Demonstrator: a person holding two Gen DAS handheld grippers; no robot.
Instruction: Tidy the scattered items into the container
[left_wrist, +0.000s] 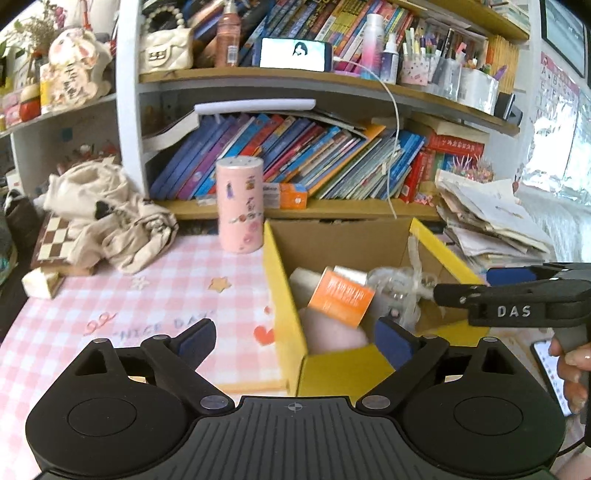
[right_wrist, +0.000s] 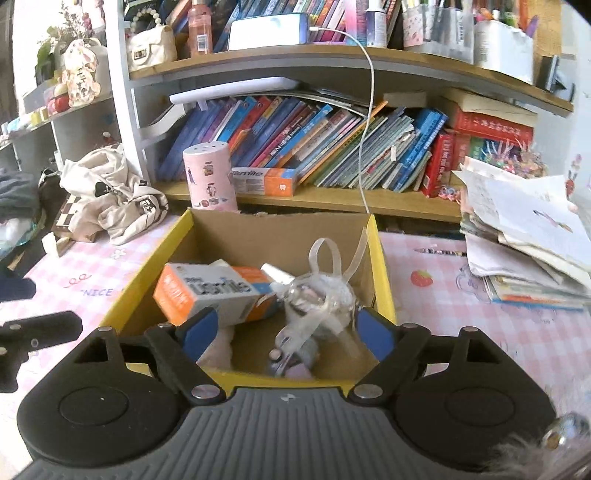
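A yellow-rimmed cardboard box (left_wrist: 284, 295) (right_wrist: 380, 266) stands on the pink checked table. Inside lie an orange and white toothpaste carton (right_wrist: 210, 291) (left_wrist: 341, 299), a clear ribboned trinket (right_wrist: 314, 295) (left_wrist: 399, 284) and something soft and pink (left_wrist: 332, 332). My left gripper (left_wrist: 295, 343) is open and empty over the box's near left corner. My right gripper (right_wrist: 286, 332) is open and empty just above the box's near edge; it also shows in the left wrist view (left_wrist: 517, 295), reaching in from the right. A pink cylindrical tin (left_wrist: 240, 206) (right_wrist: 210, 177) stands behind the box.
A crumpled cream cloth (left_wrist: 107, 218) lies on a chessboard (left_wrist: 55, 236) at the left. A stack of papers and books (right_wrist: 528, 236) sits at the right. A bookshelf (right_wrist: 332, 199) runs behind. A phone (left_wrist: 554, 373) lies at the right near a hand.
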